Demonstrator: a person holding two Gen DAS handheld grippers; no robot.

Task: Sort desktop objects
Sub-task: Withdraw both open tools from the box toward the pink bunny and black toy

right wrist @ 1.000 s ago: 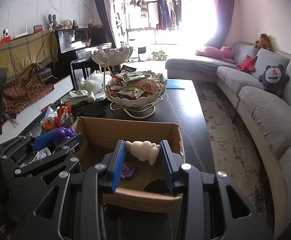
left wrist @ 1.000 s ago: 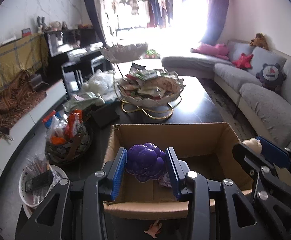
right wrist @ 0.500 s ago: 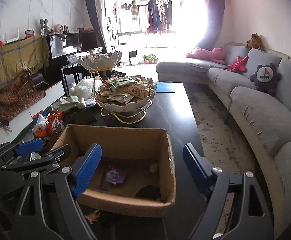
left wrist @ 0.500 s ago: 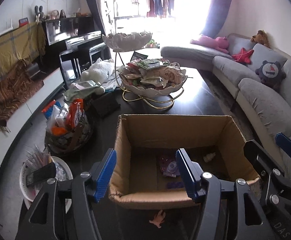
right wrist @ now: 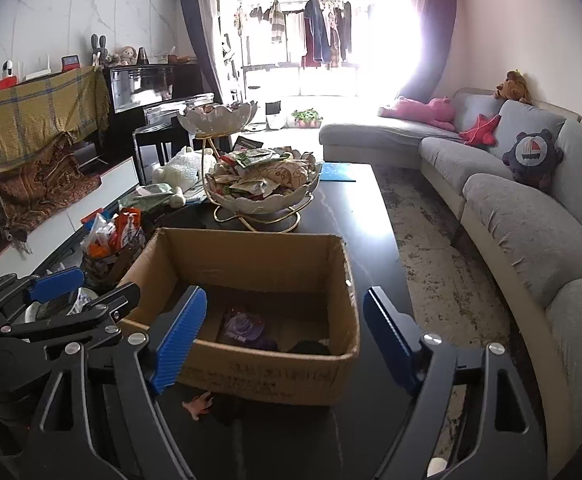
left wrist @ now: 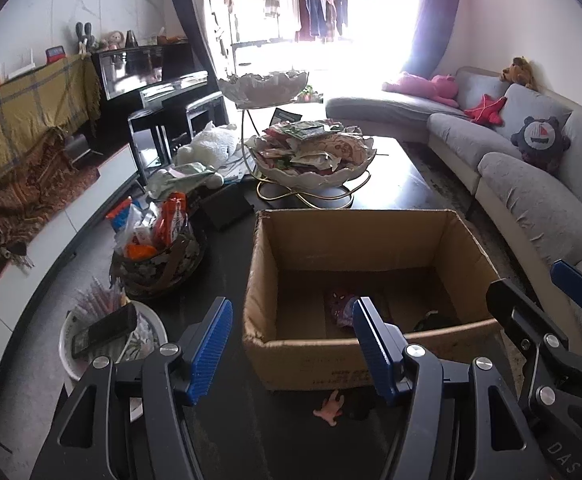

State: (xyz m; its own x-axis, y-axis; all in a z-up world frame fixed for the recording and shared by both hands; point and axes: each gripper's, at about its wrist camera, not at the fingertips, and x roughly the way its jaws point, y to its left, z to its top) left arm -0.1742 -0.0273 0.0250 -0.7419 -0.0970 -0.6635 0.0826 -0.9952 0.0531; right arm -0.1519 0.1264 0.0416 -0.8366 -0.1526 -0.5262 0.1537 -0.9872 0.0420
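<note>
- Cardboard box point(left wrist: 365, 236), frame centre: brown corrugated paperboard, matt, creased walls, frayed rims.
- Counter point(right wrist: 367, 216): dark, smooth, glossy surface reflecting window light.
- Left gripper point(left wrist: 293, 354), lower frame: matt black plastic arms, bright metal screws, blue ribbed pads point(left wrist: 211, 350) on the jaws.
- Right gripper point(right wrist: 283, 340): same finish.
- Tiered bowl stand point(left wrist: 315, 168): glossy white bowls, polished gold-coloured wire frame.
- Sofa point(right wrist: 523, 216), right of frame: grey woven cloth, matt, slightly rough.
- Blanket point(left wrist: 27, 104), upper left: yellow checked cloth.
</note>
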